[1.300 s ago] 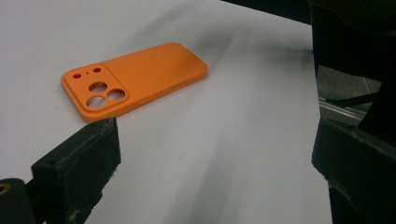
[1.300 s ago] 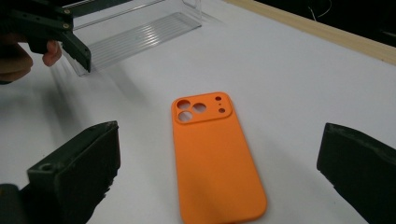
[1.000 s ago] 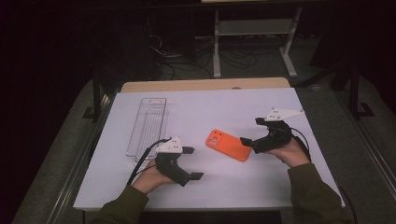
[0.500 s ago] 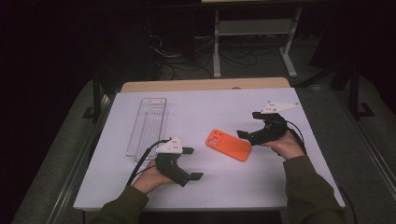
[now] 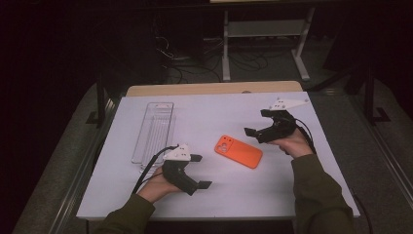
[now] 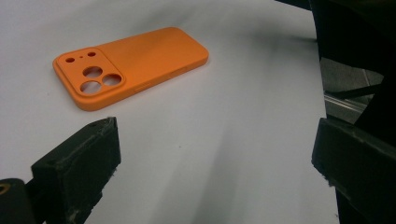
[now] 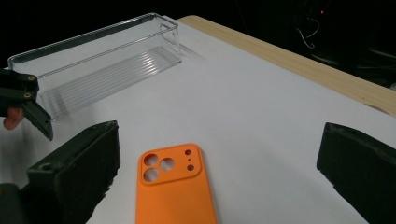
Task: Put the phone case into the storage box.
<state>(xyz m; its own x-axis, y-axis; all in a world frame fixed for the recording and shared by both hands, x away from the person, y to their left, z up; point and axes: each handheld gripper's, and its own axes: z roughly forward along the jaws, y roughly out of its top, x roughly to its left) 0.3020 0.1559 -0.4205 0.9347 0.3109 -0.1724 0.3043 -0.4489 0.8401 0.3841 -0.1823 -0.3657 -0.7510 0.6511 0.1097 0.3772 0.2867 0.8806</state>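
Note:
An orange phone case (image 5: 238, 151) lies back-up in the middle of the white table, with its camera cutouts toward the left. My left gripper (image 5: 200, 171) is open at the near left and points at the case from a short way off. In the left gripper view the case (image 6: 135, 65) lies beyond the wide-apart jaws (image 6: 210, 158). My right gripper (image 5: 257, 122) is open just right of and behind the case, held above the table. In the right gripper view the case (image 7: 173, 186) lies low between its jaws (image 7: 219, 168).
A long clear plastic tray (image 5: 153, 131) stands at the left of the white sheet (image 5: 209, 109), also the tray (image 7: 93, 60) in the right gripper view. A wooden table edge (image 5: 214, 88) runs along the back. Dark floor, cables and a stand lie beyond.
My right gripper has risen and drawn back from the case's right end toward the far side. The left gripper and the case have stayed put.

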